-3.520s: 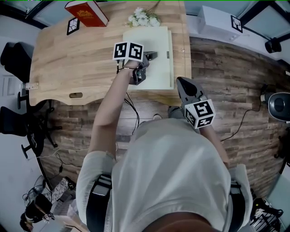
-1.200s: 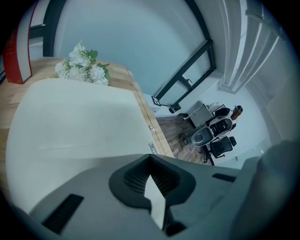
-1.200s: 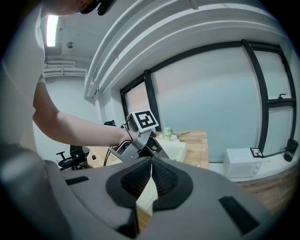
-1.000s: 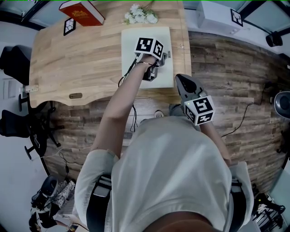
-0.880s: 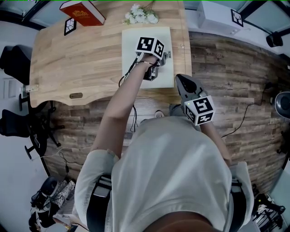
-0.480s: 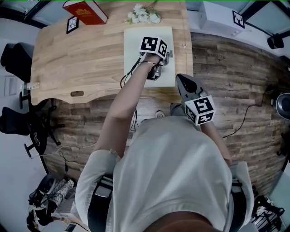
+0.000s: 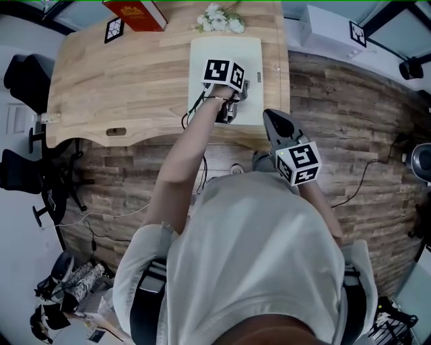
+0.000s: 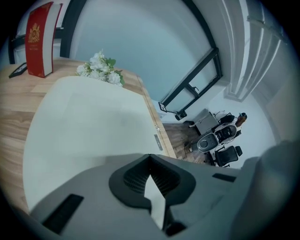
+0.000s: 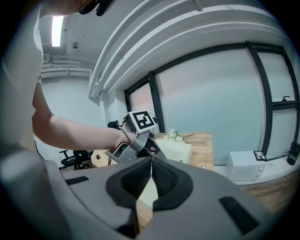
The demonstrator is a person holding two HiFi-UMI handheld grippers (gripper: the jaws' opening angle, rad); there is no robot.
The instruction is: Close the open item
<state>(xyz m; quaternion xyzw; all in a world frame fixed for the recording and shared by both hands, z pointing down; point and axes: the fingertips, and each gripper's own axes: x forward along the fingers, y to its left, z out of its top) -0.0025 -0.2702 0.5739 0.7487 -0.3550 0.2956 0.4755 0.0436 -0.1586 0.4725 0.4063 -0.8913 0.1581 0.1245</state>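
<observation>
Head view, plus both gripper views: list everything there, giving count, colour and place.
table: 1, light wood, upper left
box: 1, cream, table's right end
book: 1, red, table's far edge
flowers: 1 bunch, white, beyond the box
marker card: 1, black-and-white, beside the book
carton: 1, white, floor, upper right
chairs: 2, black, left of table
floor: brown planks
left hand-held gripper: grey, shut, over the box
right hand-held gripper: grey, shut, off the table's near edge

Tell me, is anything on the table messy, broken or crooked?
Nothing stands out. The pale box lies flat and looks shut on the wooden table, with the white flowers and the red book beyond it. The left gripper is over the box, jaws together.
</observation>
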